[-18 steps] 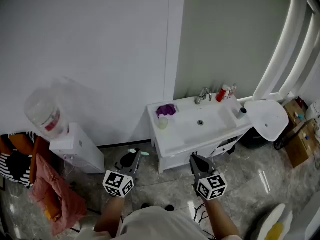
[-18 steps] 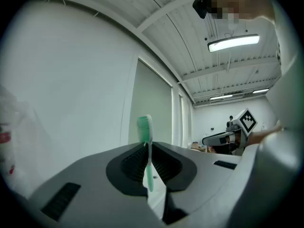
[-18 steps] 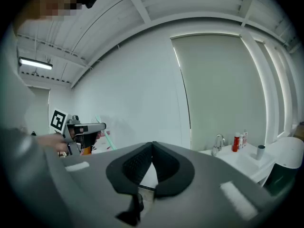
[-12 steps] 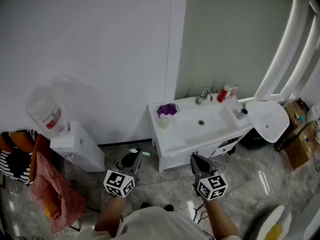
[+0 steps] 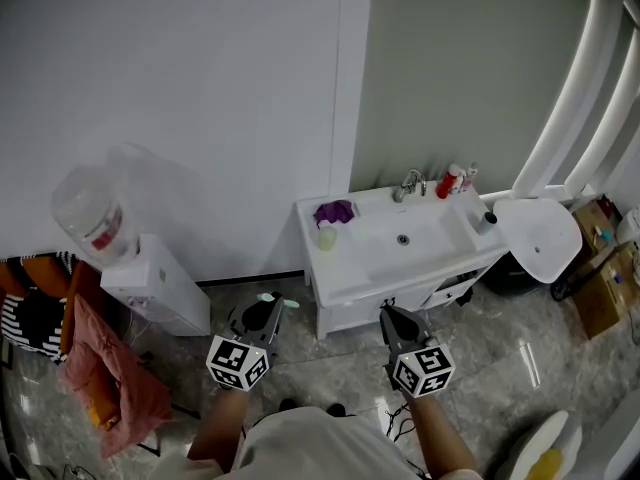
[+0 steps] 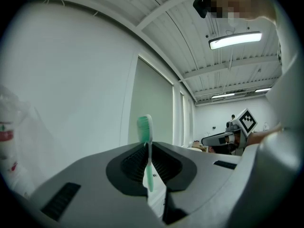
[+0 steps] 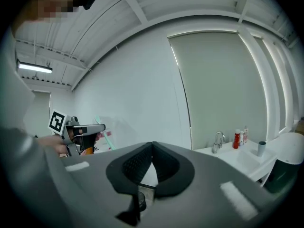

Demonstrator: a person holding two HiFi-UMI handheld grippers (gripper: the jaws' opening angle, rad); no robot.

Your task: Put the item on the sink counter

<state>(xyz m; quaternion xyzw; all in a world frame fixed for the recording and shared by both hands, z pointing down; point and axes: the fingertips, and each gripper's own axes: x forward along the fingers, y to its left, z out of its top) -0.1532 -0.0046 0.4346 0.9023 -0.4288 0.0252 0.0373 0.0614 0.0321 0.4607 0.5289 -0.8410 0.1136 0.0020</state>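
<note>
A green and white toothbrush (image 6: 147,151) stands upright between the jaws of my left gripper (image 6: 151,148), which is shut on it; its brush head (image 5: 267,297) pokes out sideways in the head view. My left gripper (image 5: 262,318) hangs over the floor, left of the white sink counter (image 5: 335,268). My right gripper (image 5: 395,320) is in front of the counter with its jaws shut on nothing (image 7: 152,148). The left gripper and toothbrush (image 7: 107,137) show at the left of the right gripper view.
On the counter stand a faucet (image 5: 407,185), red and white bottles (image 5: 448,182), a purple cloth (image 5: 334,212), a pale cup (image 5: 326,236) and a dark cup (image 5: 489,222). A water dispenser (image 5: 150,288) stands at the left, a white round seat (image 5: 538,238) at the right.
The view has shifted slightly; the sink counter sits a little nearer. Both grippers hold about the same pose, the toothbrush still gripped.
</note>
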